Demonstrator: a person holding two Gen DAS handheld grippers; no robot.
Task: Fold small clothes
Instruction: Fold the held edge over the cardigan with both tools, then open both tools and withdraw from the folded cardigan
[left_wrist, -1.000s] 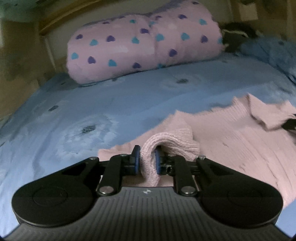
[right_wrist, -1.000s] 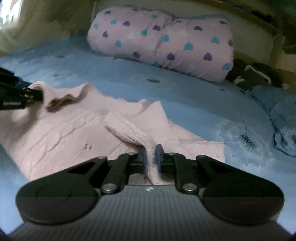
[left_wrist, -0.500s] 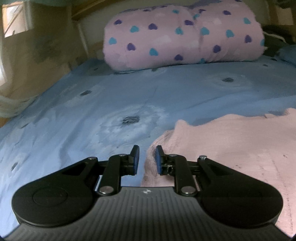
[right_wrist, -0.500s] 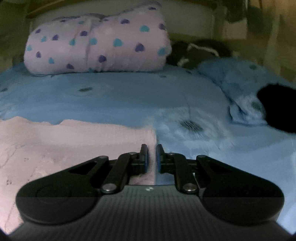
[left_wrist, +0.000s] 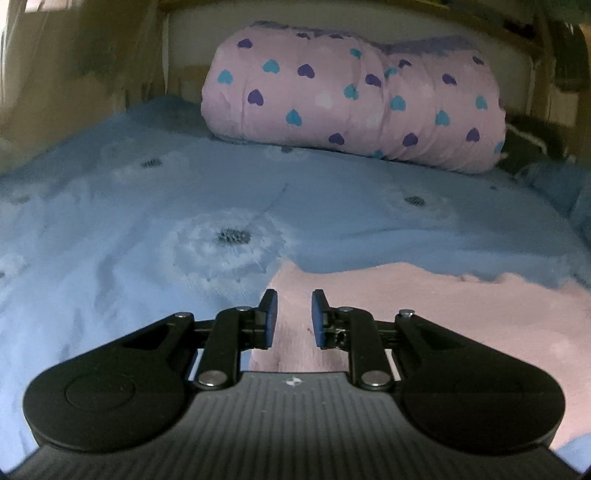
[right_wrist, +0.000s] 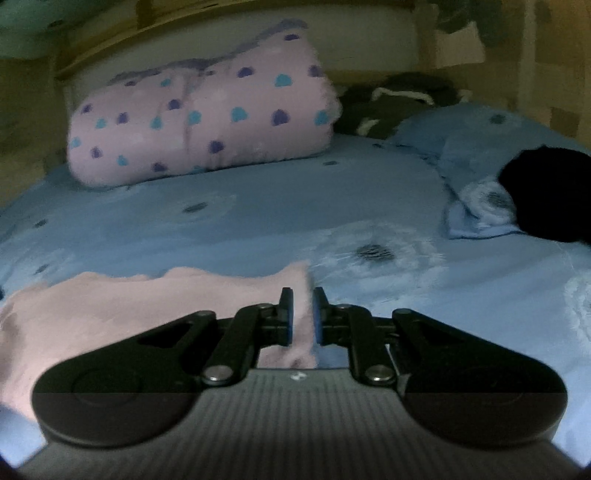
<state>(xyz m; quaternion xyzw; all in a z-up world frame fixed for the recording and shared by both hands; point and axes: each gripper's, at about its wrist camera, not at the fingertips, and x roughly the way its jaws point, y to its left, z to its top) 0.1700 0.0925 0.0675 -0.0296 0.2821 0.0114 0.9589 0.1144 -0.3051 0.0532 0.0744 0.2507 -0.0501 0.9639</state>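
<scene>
Pink sweater (left_wrist: 443, 314): lies flat on the bed, spread toward the near edge; in the right wrist view (right_wrist: 129, 314) it fills the lower left, its far edge wavy against the blue cover.
Left tongs (left_wrist: 293, 314): released, with a clear gap between the blue pads; they sit over the sweater's left corner and nothing is pinched between them.
Right tongs (right_wrist: 303, 317): parted by a narrow gap, placed at the sweater's right edge; pink cloth shows in the gap, but whether the pads touch it cannot be told, as this view is blurred.
Bed (left_wrist: 110, 221): covered in a light blue sheet printed with pale dandelion-like flowers with dark centres; it carries the sweater and everything else.
Rolled blanket (left_wrist: 351, 99): pink with blue and purple hearts, lying across the head of the bed, well apart from the sweater.
Dark clothing (right_wrist: 399, 99): a dark heap with a white cord, just beside the blanket's end at the head of the bed.
Black item (right_wrist: 546, 192): a dark shape on crumpled blue fabric at the right side of the bed; too dim to name.
</scene>
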